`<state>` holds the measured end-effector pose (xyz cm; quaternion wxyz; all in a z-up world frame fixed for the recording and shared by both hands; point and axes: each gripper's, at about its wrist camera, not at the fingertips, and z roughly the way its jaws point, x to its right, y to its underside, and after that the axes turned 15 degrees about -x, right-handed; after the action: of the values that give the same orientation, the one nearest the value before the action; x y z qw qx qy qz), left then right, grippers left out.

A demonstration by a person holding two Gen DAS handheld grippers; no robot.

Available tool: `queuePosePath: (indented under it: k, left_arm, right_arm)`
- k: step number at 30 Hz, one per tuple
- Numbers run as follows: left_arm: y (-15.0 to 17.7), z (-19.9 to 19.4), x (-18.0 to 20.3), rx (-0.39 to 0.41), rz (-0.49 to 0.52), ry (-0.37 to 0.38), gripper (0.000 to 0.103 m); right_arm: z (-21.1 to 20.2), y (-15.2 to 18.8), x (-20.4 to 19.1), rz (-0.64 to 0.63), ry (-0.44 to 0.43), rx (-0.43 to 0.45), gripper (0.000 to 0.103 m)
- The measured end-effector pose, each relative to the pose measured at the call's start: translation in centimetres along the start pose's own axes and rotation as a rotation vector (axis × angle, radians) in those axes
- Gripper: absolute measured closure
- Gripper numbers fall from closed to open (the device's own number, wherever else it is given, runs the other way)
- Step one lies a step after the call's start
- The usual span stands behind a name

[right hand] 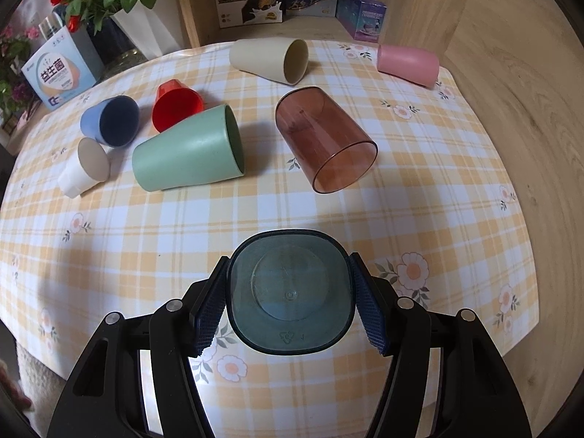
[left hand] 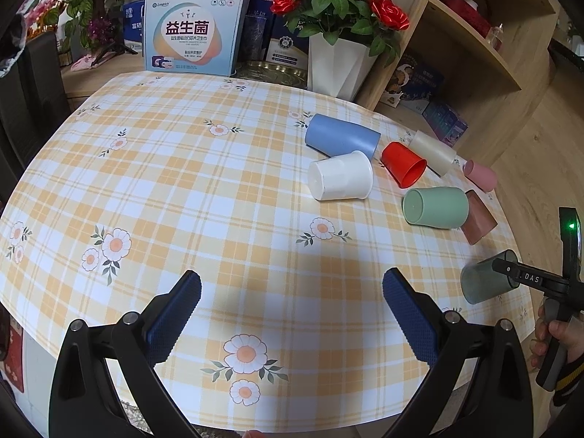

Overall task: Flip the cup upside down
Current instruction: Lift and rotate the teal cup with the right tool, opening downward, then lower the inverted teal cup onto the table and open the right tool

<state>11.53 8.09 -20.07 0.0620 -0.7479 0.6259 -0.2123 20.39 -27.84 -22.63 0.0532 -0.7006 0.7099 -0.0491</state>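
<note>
My right gripper point(right hand: 290, 304) is shut on a translucent grey-blue cup point(right hand: 290, 292), its base facing the camera, just above the table's near edge. The same cup point(left hand: 481, 281) shows at the far right of the left wrist view with the right gripper point(left hand: 511, 273) on it. My left gripper point(left hand: 292, 314) is open and empty over the checked tablecloth point(left hand: 182, 189). Several other cups lie on their sides: green point(right hand: 186, 149), brown translucent point(right hand: 325, 142), red point(right hand: 177, 104), blue point(right hand: 111, 120), white point(right hand: 82, 169), beige point(right hand: 268, 58), pink point(right hand: 407, 64).
A white vase of red roses point(left hand: 339, 65) and boxes point(left hand: 193, 36) stand behind the table. A wooden shelf unit point(left hand: 474, 54) rises at the back right. The table's right edge point(right hand: 511, 182) borders a wooden floor.
</note>
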Motion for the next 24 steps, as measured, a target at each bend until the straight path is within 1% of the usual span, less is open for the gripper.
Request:
queuePosePath:
  k: [4,10,14,19,20,21,24]
  left_arm:
    - [0.0,0.0,0.0,0.000,0.001,0.000,0.006]
    - [-0.1,-0.2,0.0,0.010,0.001,0.002,0.006]
    - [-0.3,-0.7,-0.1,0.029,0.000,-0.021,0.006]
    - [-0.4,-0.9,0.0,0.030,0.002,-0.031,0.006]
    - [-0.4,-1.0,0.1,0.031,0.006,-0.034,0.006]
    - [-0.4,-1.2,0.2,0.033,0.009,-0.041,0.006]
    - [-0.5,-1.9,0.7,0.039,0.026,-0.055,0.006]
  right_arm:
    - [0.0,0.0,-0.6,-0.027,0.011,-0.010,0.041]
    - [0.3,-0.3,-0.6,-0.021,0.015,0.003,0.041]
    - [0.4,-0.6,-0.3,0.000,0.006,0.008,0.041]
    - [0.5,-0.8,-0.3,0.005,-0.010,0.000,0.041]
    - [0.5,-0.8,-0.2,0.010,-0.024,0.000,0.041]
    - [0.4,-0.8,-0.2,0.012,-0.038,0.006,0.041]
    - [-0.5,-0.5,-0.3,0.004,-0.039,0.039,0.040]
